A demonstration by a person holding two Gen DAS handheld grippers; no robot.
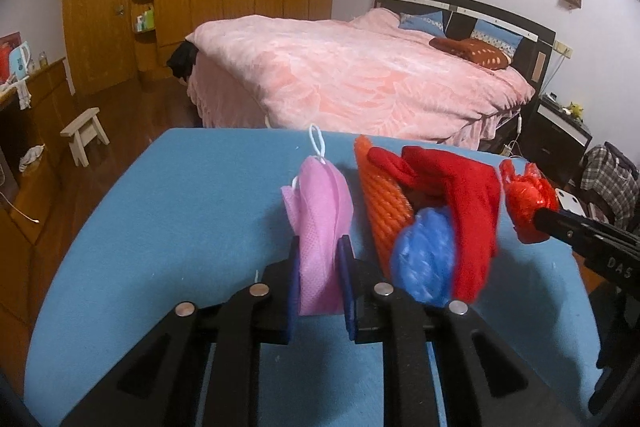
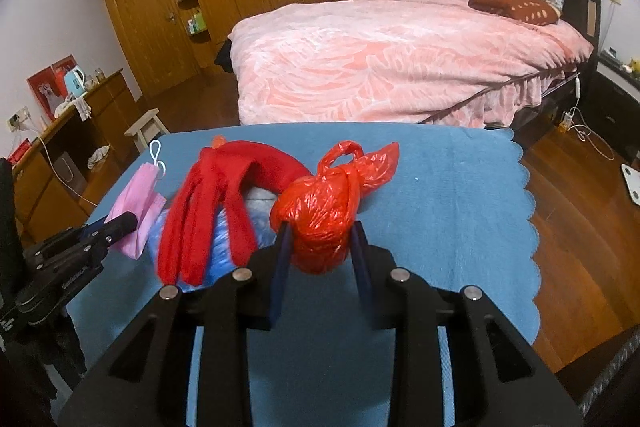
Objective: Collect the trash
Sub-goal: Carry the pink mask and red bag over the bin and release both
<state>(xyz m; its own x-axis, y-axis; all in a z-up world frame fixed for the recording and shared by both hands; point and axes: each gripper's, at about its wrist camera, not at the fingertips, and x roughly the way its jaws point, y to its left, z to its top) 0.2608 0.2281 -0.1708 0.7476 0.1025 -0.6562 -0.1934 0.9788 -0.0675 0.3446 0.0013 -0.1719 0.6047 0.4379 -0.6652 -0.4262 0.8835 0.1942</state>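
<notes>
left gripper (image 1: 319, 259) closed on the pink mask (image 1: 322, 223), blue pads pressing both sides, mask upright over the blue cloth (image 1: 160, 227), white loops (image 1: 317, 143) poking up top. right gripper (image 2: 320, 247) clamped on the knotted red bag (image 2: 324, 211), fingers (image 2: 280, 267) narrowed to the bundle's width, knot and tail sticking out toward the bed (image 2: 380, 67). between the two, a pile: red glove (image 2: 216, 203) draped over a blue bag (image 2: 218, 247), orange mesh (image 1: 380, 203) standing behind in the left view. pile just beside the mask, red bag just right of the glove. cloth's scalloped edge on the right, wood floor (image 2: 580, 207) beyond.
</notes>
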